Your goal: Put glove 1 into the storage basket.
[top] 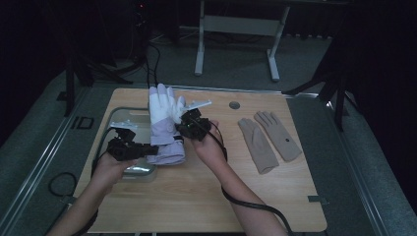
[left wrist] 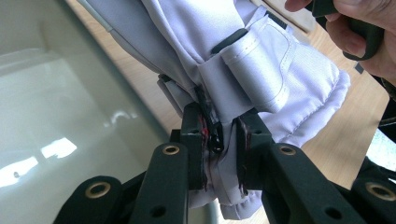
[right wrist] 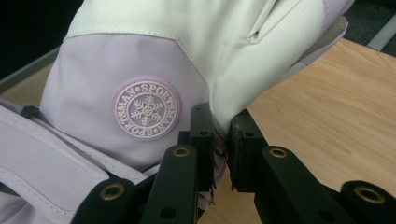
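I hold the white-and-lilac ski glove with both grippers, lifted off the table at its left-middle, over the near edge of a clear tray. My left gripper is closed tight on the cuff end, jaws nipping the cuff hem by the black strap loop. My right gripper is clamped on a fold of the glove's side edge, just beside the round snowflake badge, jaws nearly together with fabric between. The glove's long axis runs near-to-far: cuff toward me, fingers pointing away at the table's far edge. It looks tilted up at the finger end, cuff lower. The cuff sits right of the left gripper, the palm part left of the right gripper, so the glove spans between the two. Left hand is nearer the cuff opening, right nearer the fingers. A beige glove pair lies flat, well apart to the right, also fingers away. I judge the next move is setting or turning the glove along this same axis.
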Demonstrator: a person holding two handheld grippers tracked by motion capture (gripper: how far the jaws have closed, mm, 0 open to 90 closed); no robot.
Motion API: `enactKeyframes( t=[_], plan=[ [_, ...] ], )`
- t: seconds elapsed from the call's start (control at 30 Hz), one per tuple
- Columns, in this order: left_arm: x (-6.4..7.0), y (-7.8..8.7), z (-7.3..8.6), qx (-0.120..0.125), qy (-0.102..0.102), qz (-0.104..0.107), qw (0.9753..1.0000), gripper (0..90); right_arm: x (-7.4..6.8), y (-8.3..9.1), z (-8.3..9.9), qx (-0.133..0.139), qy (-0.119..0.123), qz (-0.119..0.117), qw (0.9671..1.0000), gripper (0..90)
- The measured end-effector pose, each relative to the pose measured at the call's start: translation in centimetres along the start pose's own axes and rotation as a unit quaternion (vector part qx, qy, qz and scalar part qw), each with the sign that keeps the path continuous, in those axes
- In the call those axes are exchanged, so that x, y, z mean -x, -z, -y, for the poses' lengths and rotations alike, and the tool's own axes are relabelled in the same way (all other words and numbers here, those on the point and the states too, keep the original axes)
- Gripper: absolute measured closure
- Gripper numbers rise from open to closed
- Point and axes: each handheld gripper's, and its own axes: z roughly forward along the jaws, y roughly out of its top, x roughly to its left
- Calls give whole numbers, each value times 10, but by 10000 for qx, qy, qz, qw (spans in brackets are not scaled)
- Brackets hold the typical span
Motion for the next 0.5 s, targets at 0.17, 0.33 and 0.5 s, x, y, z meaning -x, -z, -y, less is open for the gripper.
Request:
enactKeyframes(
  t=[0.17, 0.33, 0.5],
  plan=[
    [-13, 18, 2, 6, 20, -101, 9999, 766, -15, -11, -15, 29, 98, -29, 9999, 819],
    [-28, 33, 3, -88, 35, -176, 9998, 765, -28, -25, -26, 49, 141, -118, 9998, 818],
    [-46, 43, 6, -167, 93, -169, 9997, 765, -39, -42, -34, 46, 125, -187, 9997, 818]
  ],
)
